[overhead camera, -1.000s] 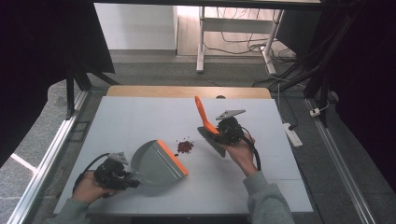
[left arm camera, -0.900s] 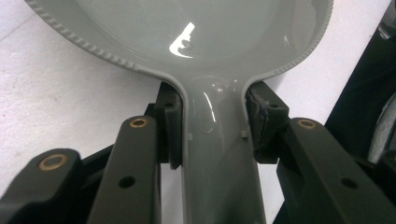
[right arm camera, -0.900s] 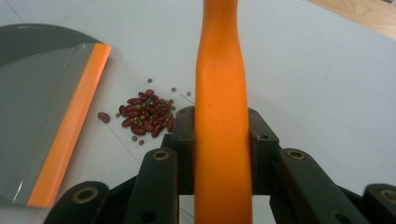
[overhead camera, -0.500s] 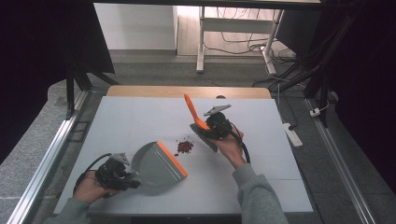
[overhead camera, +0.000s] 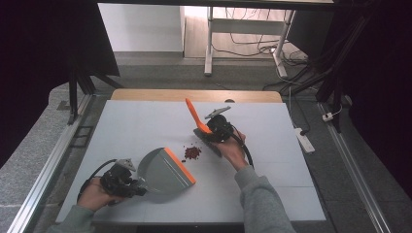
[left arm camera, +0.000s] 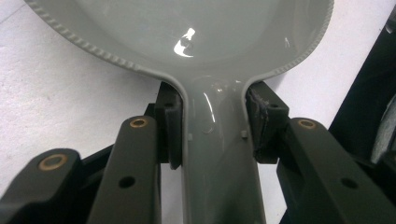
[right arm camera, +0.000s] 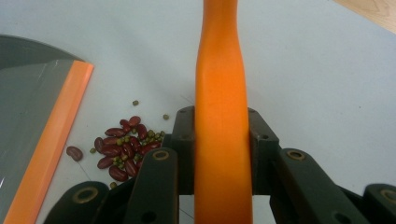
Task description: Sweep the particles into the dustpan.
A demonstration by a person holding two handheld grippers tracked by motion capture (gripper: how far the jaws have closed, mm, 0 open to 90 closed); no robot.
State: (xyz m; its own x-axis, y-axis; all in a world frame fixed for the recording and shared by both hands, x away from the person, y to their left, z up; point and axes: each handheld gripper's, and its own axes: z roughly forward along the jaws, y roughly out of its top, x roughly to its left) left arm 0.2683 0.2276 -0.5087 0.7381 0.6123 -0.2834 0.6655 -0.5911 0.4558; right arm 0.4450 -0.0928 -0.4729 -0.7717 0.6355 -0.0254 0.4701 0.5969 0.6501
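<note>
Seen from above: left hand-held gripper (overhead camera: 127,182) clamped on the grey dustpan (overhead camera: 163,171) handle at seven o'clock on the bench (overhead camera: 272,145), right hand-held gripper (overhead camera: 210,130) pinching the orange brush (overhead camera: 194,115) handle. Revealed along the right jaws: tiny green beans among the red beans (right arm camera: 122,147), just beside the dustpan's orange lip.

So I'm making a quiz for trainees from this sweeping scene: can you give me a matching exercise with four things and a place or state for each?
Things:
1. dustpan
2. brush
3. beans
4. table

Places or states:
a. lying loose in a small pile
b. orange handle clamped in the right tongs
c. grey handle clamped in the left tongs
d. pale surface under everything

Pairs: 1-c, 2-b, 3-a, 4-d
</note>
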